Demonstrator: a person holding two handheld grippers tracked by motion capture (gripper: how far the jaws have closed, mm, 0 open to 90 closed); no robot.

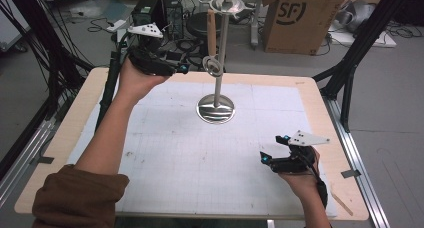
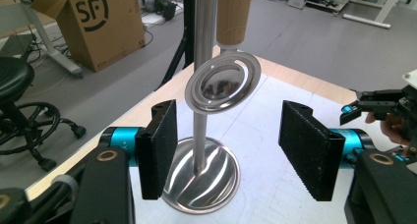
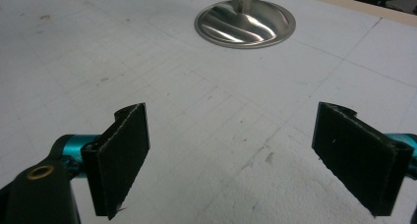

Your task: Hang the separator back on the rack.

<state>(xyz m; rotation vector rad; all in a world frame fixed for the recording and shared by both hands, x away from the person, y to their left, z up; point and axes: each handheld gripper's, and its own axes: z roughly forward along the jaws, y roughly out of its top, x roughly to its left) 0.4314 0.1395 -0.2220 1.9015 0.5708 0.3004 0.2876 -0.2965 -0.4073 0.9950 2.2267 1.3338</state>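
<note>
Left gripper [image 2: 226, 153] is raised near the table's far-left edge, jaws spread, nothing pinched. No pad contact: the steel ring-shaped utensil head [image 2: 222, 83] hangs between and just beyond the jaws, with the wooden handle [image 2: 234, 15] going up from it. The utensil hangs from the top rack [image 1: 227, 4] of a chrome stand; the pole [image 2: 202, 62] runs right behind the ring and the round base [image 2: 202, 182] sits on the white grid mat [image 1: 200, 153] at the table's far middle. Right gripper [image 3: 231, 160] is low over the mat at the near-right corner, well apart from the stand, jaws wide, nothing between them, pointing toward the base. Cardboard box [image 1: 305, 18] stands on the floor beyond the table.
</note>
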